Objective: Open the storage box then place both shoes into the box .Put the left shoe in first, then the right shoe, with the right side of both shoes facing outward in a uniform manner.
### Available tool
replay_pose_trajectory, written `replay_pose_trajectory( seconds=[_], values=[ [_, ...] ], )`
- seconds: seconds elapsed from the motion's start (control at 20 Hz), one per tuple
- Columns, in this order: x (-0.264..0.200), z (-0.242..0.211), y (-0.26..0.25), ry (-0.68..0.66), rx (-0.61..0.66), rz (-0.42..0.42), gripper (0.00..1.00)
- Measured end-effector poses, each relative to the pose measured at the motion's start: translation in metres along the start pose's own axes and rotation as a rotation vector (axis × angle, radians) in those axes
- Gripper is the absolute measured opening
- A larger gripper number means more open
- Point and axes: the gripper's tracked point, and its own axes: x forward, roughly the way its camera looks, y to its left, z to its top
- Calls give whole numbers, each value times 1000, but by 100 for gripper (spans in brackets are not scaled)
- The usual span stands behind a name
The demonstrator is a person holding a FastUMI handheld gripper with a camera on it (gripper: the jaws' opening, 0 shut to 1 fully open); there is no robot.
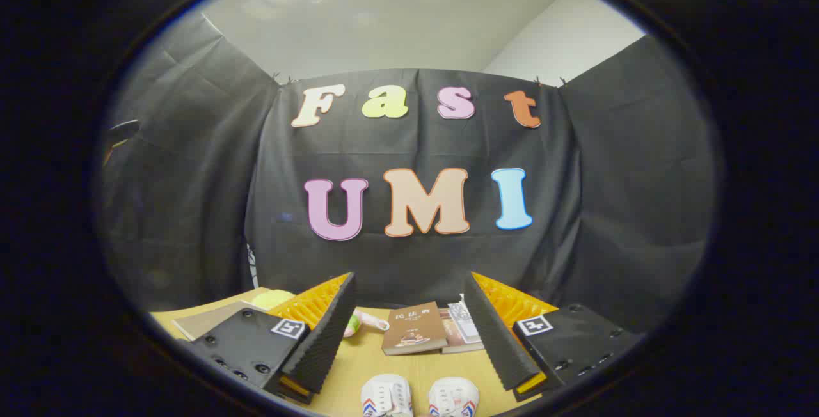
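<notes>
Tool (409, 334) spread wide, pinching nothing, held above desk (384, 366). Pair of shoes (419, 398) at 6 o'clock, low between fingers, toes toward 12, side by side, nearly touching. Books (416, 329) ahead at 12. Storage box not made out. Likely next: locating box.

Both shoes (419, 398) get cut off down between the fingers, only the toes show. Left finger (323, 327) hides part of some pink-green thing (365, 322).
</notes>
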Motion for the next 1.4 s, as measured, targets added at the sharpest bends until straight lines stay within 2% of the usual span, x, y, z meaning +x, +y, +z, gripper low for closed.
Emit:
replay_pose_trajectory(
  seconds=[0.4,1.0,1.4],
  values=[
    [-4,13,6,-21,5,17,100],
    [-4,6,10,-2,8,45,100],
    [-6,-28,19,100,151,126,100]
  ],
)
